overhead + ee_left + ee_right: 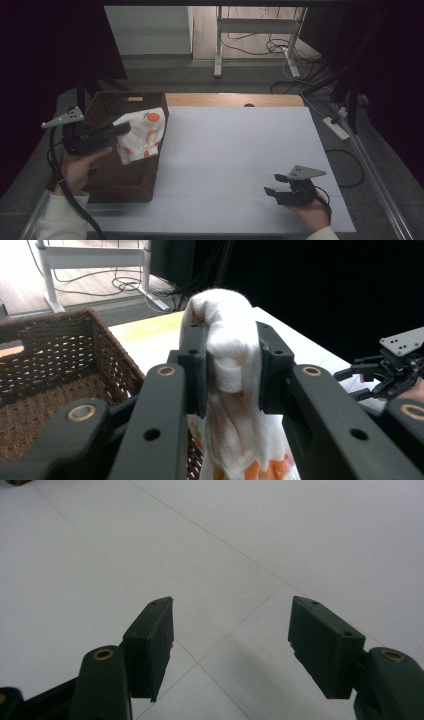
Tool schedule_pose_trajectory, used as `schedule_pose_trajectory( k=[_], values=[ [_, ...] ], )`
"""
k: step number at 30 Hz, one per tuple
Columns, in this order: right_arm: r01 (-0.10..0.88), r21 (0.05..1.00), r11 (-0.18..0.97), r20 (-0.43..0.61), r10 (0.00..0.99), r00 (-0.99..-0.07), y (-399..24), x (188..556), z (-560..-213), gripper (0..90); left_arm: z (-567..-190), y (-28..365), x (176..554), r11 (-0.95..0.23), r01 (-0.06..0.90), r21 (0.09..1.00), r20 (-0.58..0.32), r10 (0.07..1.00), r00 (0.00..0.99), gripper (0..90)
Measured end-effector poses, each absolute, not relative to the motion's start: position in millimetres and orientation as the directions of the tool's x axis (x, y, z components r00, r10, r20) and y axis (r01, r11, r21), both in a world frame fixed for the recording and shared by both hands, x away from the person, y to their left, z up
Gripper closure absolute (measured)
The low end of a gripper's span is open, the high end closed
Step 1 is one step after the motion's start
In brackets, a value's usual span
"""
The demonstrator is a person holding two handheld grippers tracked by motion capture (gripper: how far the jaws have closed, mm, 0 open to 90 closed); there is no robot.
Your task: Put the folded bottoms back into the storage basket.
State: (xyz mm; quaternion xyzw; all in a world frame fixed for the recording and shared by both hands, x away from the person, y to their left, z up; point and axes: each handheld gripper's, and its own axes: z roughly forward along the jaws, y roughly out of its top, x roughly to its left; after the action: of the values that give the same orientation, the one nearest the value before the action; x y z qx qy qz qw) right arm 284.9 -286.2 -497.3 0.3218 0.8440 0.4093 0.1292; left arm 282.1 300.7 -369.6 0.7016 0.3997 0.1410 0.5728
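High view: the left gripper (121,131) is held level over the wicker basket (131,180) at the table's 9 o'clock side. Its jaws are clamped on a bunched fold of the white cloth with orange prints (141,135). The cloth hangs from that pinch across the basket's right-hand rim, partly inside and partly draped over the wall.

Left gripper view: the grip takes in only a narrow roll of cloth (227,355), and the bulk hangs free below the pads.

Right gripper (275,184): rests near the table's 5 o'clock edge on the white table sheet (240,145), well apart from the basket. Its jaws stand apart with nothing between them, as the right gripper view (230,630) confirms.

Risks, as judged:
- Letting go at this position would probably leave the cloth straddling the rim, or let it slide outward onto the sheet, since much of it hangs at the wall rather than over the basket floor.
- The trailing hem may snag on the weave if the cloth is drawn sideways.
- A thin pinch on soft fabric may slip under a quick move.
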Motion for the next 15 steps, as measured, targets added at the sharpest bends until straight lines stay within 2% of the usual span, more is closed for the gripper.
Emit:
schedule_pose_trajectory(
  k=[15],
  values=[
    [0.437,0.774,0.458,0.046,0.648,-0.76,-286,286,-497,35.1,-369,320,272,0.0,0.394,0.919,-0.262,0.745,0.614,70.4]
  ],
)
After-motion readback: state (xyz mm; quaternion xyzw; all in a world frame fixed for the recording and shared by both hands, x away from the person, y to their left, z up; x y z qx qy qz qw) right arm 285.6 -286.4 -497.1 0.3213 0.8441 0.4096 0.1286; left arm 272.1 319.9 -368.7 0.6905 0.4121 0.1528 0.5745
